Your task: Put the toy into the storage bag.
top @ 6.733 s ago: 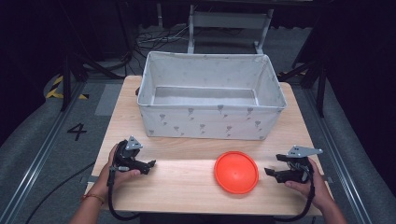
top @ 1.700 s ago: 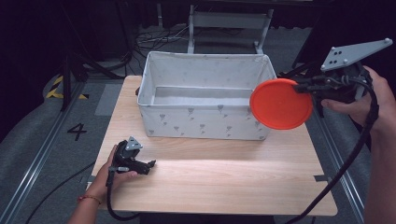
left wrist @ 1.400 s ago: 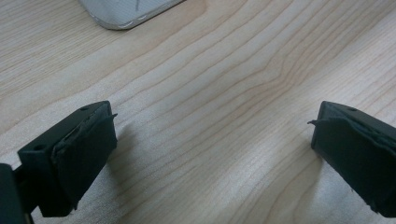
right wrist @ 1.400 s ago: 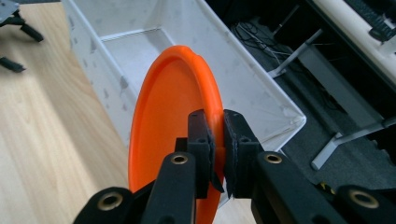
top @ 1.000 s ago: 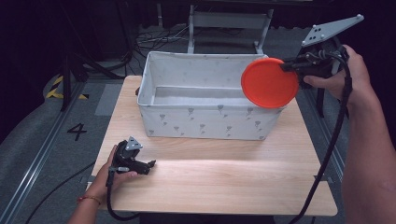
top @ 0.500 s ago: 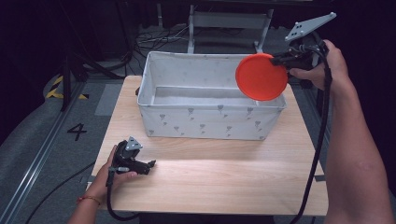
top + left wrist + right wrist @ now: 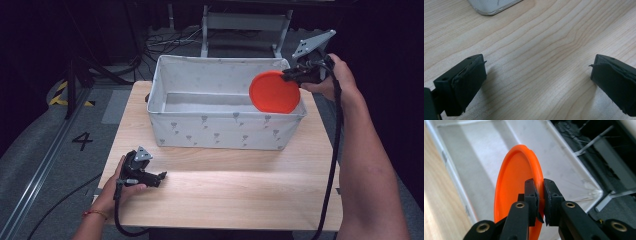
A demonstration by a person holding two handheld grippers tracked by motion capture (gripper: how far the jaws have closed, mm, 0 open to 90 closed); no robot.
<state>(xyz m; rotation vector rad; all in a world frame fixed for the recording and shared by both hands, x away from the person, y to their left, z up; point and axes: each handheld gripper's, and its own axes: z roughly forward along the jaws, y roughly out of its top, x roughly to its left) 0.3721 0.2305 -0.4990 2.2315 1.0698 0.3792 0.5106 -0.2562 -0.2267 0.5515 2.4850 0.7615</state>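
An orange plate (image 7: 274, 92) hangs on edge over the right end of the white fabric bin (image 7: 210, 131), its lower part inside the bin's rim. My right gripper (image 7: 291, 75) is shut on the plate's rim from the right. In the right gripper view the two black jaws pinch the rim of the orange plate (image 7: 517, 192) at my right gripper (image 7: 540, 195), with the bin's floor (image 7: 481, 157) behind. My left gripper (image 7: 159, 177) rests on the table near its front left corner. Its fingers (image 7: 466, 82) stand wide apart over bare wood, so my left gripper (image 7: 539, 82) is open.
The light wooden table (image 7: 235, 190) carries the bin across its back half. A corner of the bin (image 7: 491, 6) shows at the top of the left gripper view. Dark floor, cables and a metal frame (image 7: 245, 22) lie beyond the table.
My right gripper has carried the orange plate down and leftward, from above the bin's right rim to partly inside the bin. The left gripper has stayed put.
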